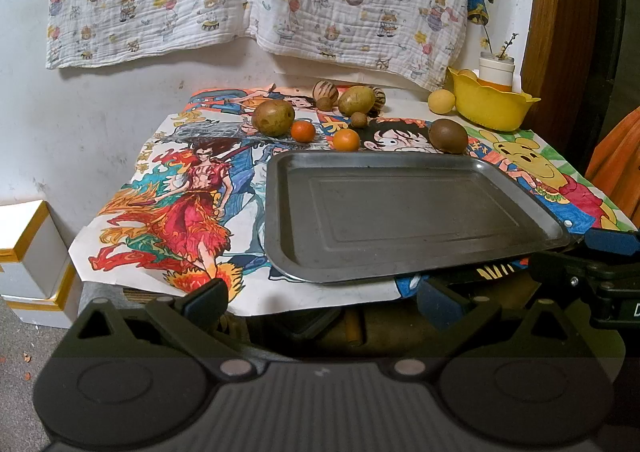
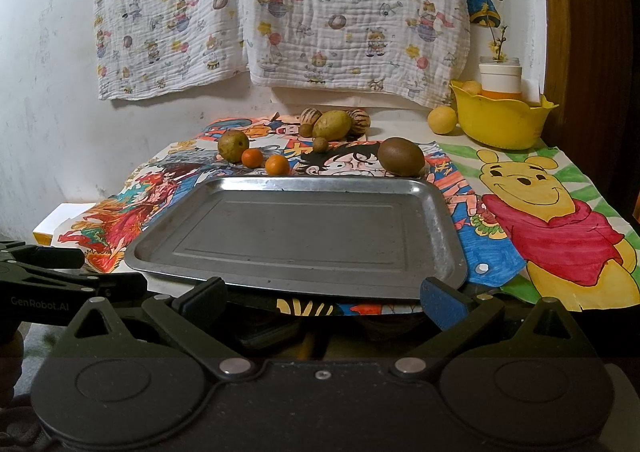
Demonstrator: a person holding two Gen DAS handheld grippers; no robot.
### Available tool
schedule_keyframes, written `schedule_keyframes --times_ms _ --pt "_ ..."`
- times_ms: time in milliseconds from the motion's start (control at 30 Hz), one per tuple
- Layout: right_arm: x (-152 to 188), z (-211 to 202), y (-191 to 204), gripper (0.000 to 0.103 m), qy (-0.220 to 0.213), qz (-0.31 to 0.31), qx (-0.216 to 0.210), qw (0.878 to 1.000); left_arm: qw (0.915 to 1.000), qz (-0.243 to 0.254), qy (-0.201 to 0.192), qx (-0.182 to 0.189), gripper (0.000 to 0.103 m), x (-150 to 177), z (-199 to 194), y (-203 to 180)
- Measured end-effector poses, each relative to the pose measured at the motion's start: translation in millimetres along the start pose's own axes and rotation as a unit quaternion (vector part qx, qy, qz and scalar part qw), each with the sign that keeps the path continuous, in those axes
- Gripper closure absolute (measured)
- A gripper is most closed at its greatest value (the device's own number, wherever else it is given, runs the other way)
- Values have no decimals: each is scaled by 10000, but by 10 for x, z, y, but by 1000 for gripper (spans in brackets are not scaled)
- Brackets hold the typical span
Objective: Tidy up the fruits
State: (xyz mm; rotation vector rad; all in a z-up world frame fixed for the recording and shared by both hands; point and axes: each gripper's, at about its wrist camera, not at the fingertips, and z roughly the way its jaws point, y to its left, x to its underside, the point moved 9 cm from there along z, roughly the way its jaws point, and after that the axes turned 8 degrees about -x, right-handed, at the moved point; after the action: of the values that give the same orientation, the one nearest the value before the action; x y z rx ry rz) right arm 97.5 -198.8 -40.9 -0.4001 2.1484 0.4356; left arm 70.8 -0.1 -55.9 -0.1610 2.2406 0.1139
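Risk assessment, taken from the metal tray (image 2: 296, 236) as landmark. The fruits are round and lie loose on paper drawings beyond the tray's far rim; a finger that nudges one off-centre would likely send it rolling along the paper or off the table. The brown kiwi-like fruit (image 2: 401, 161) sits just beyond the far right corner, the two small oranges (image 2: 277, 164) just beyond the far rim toward the left, and the larger brownish fruits (image 2: 331, 125) further back. The tray's near edge appears to overhang the table; a heavy press there could tip it. The yellow bowl (image 2: 500, 119), well beyond the far right corner, already holds some fruit.

Pose: the left gripper (image 1: 320, 298) hangs below and in front of the tray's near edge, fingers spread wide, holding nothing. The right gripper (image 2: 324, 296) hangs likewise at the near edge, fingers apart and empty. No fruit lies on the tray.
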Motion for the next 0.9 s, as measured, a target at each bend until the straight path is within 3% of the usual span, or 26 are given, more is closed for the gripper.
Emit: schedule_keyframes --times_ms 767,900 --pt "-15 13 -36 0 3 3 4 10000 10000 -9 16 25 0 -1 -4 2" --pt "-19 42 141 0 -68 -10 58 10000 10000 -29 -4 19 0 -18 -10 11"
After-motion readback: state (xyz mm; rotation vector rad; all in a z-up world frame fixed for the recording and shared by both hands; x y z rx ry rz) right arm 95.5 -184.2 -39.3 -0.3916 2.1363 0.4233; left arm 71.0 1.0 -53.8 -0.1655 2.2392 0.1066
